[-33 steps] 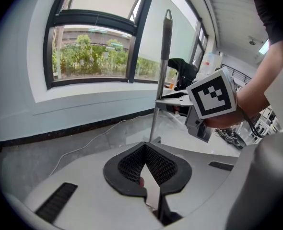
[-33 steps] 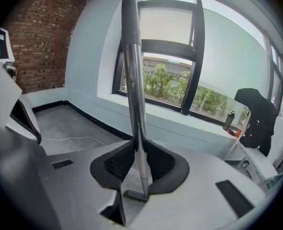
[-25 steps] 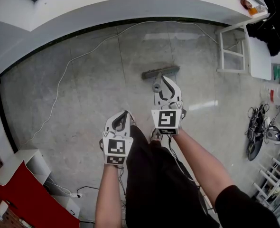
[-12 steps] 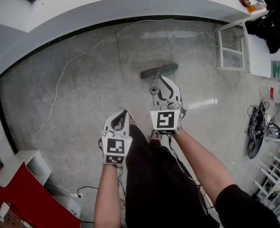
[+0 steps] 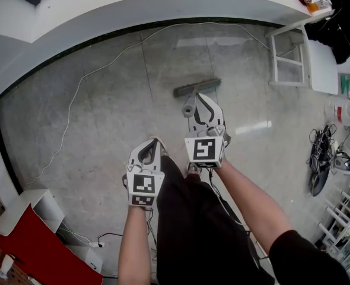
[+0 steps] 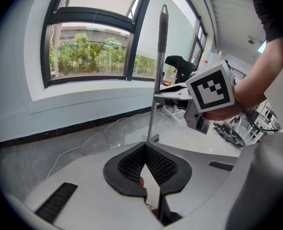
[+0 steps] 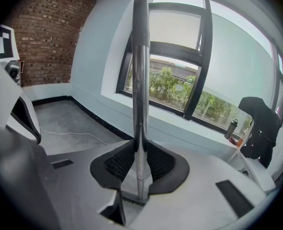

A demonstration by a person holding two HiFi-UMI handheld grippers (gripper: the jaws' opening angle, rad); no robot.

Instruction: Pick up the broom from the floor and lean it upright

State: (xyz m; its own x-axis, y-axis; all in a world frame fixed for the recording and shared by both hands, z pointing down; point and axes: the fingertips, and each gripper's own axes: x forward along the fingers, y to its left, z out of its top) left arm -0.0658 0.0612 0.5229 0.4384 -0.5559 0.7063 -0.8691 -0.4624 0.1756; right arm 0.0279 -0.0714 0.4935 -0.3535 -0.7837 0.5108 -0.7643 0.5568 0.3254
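Note:
The broom stands nearly upright, its brush head (image 5: 197,87) on the grey floor and its metal handle (image 7: 140,80) rising toward me. My right gripper (image 5: 200,103) is shut on the handle near its upper part; in the right gripper view the handle passes straight up between the black pads (image 7: 117,164) of that gripper (image 7: 140,145). In the left gripper view the handle (image 6: 158,80) shows as a thin pole with the right gripper (image 6: 180,96) clamped on it. My left gripper (image 5: 154,141) hangs lower and to the left, shut and empty (image 6: 145,145), apart from the broom.
A white cable (image 5: 92,70) trails over the floor along the curved wall. A white frame stool (image 5: 290,58) stands at the right under dark clothing (image 5: 335,28). Cables and gear (image 5: 320,165) lie at the right edge. A red panel and white boxes (image 5: 26,230) sit at bottom left.

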